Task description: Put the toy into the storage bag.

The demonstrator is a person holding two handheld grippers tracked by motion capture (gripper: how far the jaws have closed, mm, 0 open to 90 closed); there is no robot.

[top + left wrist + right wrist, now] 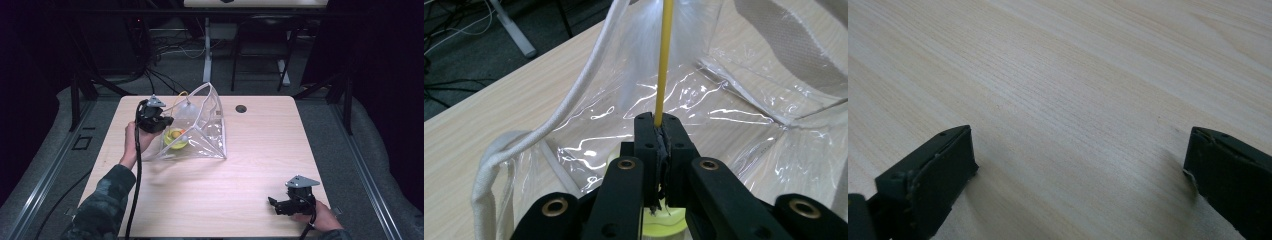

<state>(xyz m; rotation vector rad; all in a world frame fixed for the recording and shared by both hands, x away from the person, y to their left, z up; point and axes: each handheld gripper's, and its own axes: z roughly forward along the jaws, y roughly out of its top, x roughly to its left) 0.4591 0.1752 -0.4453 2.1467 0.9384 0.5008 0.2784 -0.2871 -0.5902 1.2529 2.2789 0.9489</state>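
The left gripper's [659, 131] fingers were clenched on a thin yellow cord [664, 60] at the mouth of a clear plastic bag [200, 127], which lay at the desk's [260, 150] far left holding a yellow-green object [176, 140]. The right gripper [278, 205], fingers [928, 180] spread wide and released, rested at the near right, well apart from the bag.

My left gripper [659, 131] is covering most of the yellow-green bowl [664, 220] in its own view. The yellow rod [663, 60] I am pinching is running off the top edge there. From above, whatever is sitting inside the clear bag [200, 125] is looking too small to identify.
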